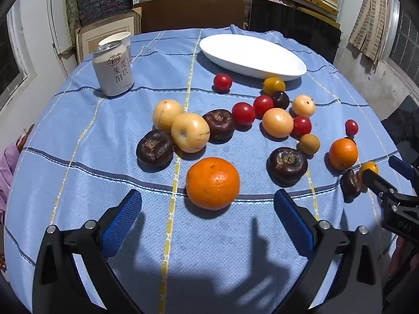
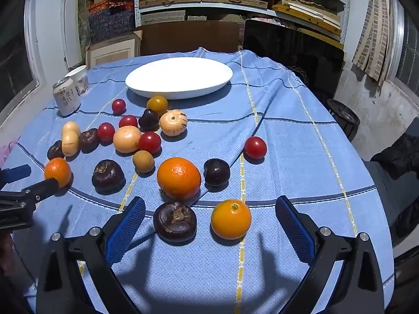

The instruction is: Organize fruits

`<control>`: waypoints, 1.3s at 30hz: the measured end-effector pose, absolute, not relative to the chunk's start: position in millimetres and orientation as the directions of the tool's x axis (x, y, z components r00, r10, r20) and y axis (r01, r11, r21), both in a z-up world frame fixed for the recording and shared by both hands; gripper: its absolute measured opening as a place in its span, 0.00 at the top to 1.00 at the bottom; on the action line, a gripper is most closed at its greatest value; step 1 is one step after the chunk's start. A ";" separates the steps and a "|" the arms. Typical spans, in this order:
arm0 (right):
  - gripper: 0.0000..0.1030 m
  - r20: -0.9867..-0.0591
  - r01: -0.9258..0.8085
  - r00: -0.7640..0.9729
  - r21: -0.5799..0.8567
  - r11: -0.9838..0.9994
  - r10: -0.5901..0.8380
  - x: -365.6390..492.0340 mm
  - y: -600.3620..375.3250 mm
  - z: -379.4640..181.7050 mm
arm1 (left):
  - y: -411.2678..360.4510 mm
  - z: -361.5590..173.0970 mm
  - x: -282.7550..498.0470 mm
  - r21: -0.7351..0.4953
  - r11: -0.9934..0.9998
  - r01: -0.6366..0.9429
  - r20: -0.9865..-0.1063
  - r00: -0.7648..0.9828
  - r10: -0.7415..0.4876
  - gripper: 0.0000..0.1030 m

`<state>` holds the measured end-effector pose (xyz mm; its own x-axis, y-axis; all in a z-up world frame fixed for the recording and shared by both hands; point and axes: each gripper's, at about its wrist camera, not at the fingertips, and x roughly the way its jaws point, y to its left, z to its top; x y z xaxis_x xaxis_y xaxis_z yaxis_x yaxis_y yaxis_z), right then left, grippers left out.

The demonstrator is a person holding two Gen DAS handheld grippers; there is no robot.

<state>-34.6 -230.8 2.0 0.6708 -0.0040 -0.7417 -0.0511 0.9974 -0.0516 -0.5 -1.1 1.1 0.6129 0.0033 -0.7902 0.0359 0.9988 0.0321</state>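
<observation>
My left fingers [image 1: 208, 222] stand spread as wide as they go and hold nothing; the big orange [image 1: 212, 183] lies straight ahead of them on the counter [image 1: 78, 183], just beyond the tips and centred in the gap, so it is the fruit my left hand is nearest. It is round, so no axis matters. The plate [image 1: 251, 55] sits well beyond that orange and a little right, empty as far as I can see, with the rest of the fruit strewn between. My right fingers [image 2: 210, 222] are just as wide open and empty too; a dark fruit [image 2: 175, 221] and a small orange [image 2: 231, 219] lie side by side between them, nearer than the plate. I judge nothing has been sorted yet, and either hand could simply close and lift.
</observation>
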 end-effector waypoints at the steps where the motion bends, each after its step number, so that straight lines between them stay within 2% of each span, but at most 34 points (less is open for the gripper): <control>1: 0.03 -0.742 -0.056 0.671 -0.060 0.997 -0.007 -35.3 -230.4 1.8 | -2.7 1.8 -0.8 0.036 0.999 0.029 -0.786 0.618 0.010 0.04; 4: 0.03 -0.752 -0.088 0.660 -0.081 0.993 -0.003 -35.0 -223.6 -3.7 | 2.0 -2.0 1.2 -0.007 0.999 0.033 -0.798 0.602 -0.025 0.04; 39: 0.03 -0.754 -0.102 0.656 -0.061 0.993 0.022 -35.9 -227.7 1.9 | 1.5 -0.6 2.4 0.000 1.000 0.023 -0.801 0.598 -0.014 0.04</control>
